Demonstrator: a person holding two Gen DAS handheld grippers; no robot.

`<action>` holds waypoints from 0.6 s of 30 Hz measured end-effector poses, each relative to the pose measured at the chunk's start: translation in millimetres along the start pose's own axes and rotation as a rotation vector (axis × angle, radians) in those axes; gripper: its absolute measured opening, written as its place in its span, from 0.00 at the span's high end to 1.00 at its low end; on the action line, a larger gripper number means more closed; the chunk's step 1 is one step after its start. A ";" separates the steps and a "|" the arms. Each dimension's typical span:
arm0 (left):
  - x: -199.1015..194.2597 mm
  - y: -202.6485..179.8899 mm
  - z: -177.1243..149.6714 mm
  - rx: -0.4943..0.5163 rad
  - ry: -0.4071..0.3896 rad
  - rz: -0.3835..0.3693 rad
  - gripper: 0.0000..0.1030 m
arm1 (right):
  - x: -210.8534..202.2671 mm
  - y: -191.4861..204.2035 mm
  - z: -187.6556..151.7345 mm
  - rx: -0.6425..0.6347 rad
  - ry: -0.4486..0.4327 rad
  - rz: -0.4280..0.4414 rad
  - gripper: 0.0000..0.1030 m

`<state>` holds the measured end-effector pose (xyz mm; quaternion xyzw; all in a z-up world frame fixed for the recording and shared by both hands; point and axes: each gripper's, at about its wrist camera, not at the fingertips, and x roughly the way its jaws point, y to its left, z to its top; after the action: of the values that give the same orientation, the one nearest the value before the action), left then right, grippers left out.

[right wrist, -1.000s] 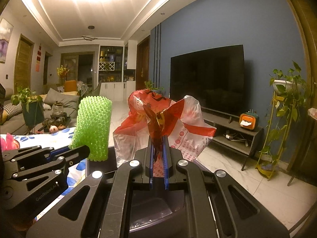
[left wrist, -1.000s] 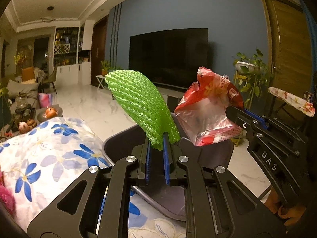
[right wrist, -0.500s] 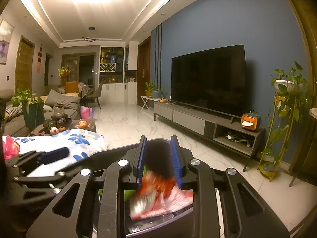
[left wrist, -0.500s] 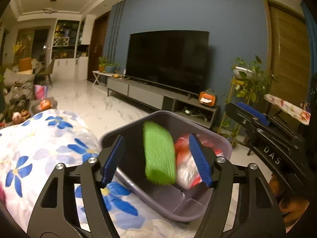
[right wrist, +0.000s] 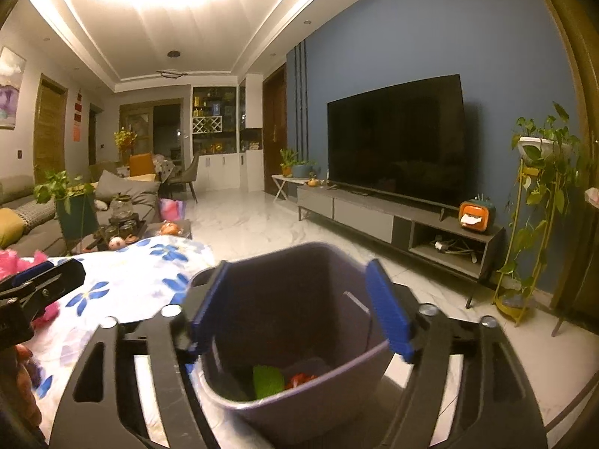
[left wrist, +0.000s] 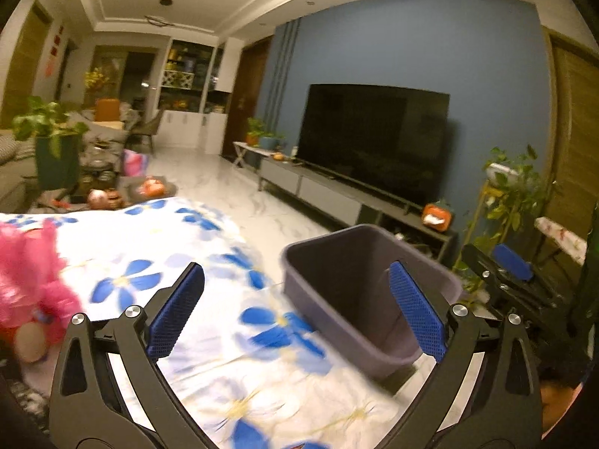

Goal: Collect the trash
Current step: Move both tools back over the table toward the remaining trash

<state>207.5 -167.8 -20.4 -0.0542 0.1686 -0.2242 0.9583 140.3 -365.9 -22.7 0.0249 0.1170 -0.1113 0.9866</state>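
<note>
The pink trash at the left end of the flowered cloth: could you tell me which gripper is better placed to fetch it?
Left, probably. The left gripper is open and empty over the flowered cloth, with the pink trash on its side. The right gripper is open over the bin.

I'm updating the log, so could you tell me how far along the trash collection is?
Done: green foam net and red wrapper lie inside the grey plastic bin. In hand: nothing; left hand-held gripper and right hand-held gripper are open. Left: pink crinkled item on the floral tablecloth.
</note>
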 end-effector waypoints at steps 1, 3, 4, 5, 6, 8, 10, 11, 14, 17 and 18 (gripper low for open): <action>-5.3 1.1 -2.3 0.006 0.004 0.021 0.06 | -4.0 2.9 -2.5 -0.001 0.005 0.007 0.22; -19.9 7.9 -8.1 0.012 0.018 0.065 0.06 | -9.5 9.0 -5.9 -0.009 0.018 0.031 0.21; -25.2 11.0 -9.1 0.008 0.023 0.076 0.06 | -13.7 13.2 -7.7 -0.013 0.024 0.044 0.20; -32.7 14.2 -9.8 0.000 0.027 0.086 0.06 | -16.5 15.8 -8.5 -0.015 0.026 0.051 0.19; -39.9 18.9 -10.3 -0.006 0.028 0.093 0.06 | -19.8 19.2 -8.6 -0.017 0.025 0.061 0.18; -55.7 27.8 -12.3 -0.017 0.028 0.121 0.06 | -28.6 25.4 -8.9 -0.017 0.014 0.080 0.16; -72.3 36.1 -14.5 -0.020 0.017 0.138 0.06 | -37.4 34.2 -9.7 -0.023 0.006 0.103 0.16; -79.5 41.2 -17.0 -0.019 0.014 0.152 0.06 | -41.0 38.3 -10.2 -0.026 0.004 0.110 0.16; -102.9 54.6 -21.1 -0.024 0.006 0.210 0.06 | -52.1 49.8 -14.1 -0.039 -0.010 0.119 0.15; -127.6 71.3 -25.9 -0.041 -0.001 0.260 0.06 | -61.4 65.6 -21.0 -0.048 -0.001 0.163 0.15; -136.2 78.5 -28.0 -0.047 -0.002 0.280 0.06 | -62.7 69.6 -22.2 -0.045 0.006 0.179 0.15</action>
<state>115.3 -37.4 -20.1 -0.0526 0.1788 -0.0843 0.9789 91.6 -283.1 -27.9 0.0132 0.1196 -0.0201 0.9925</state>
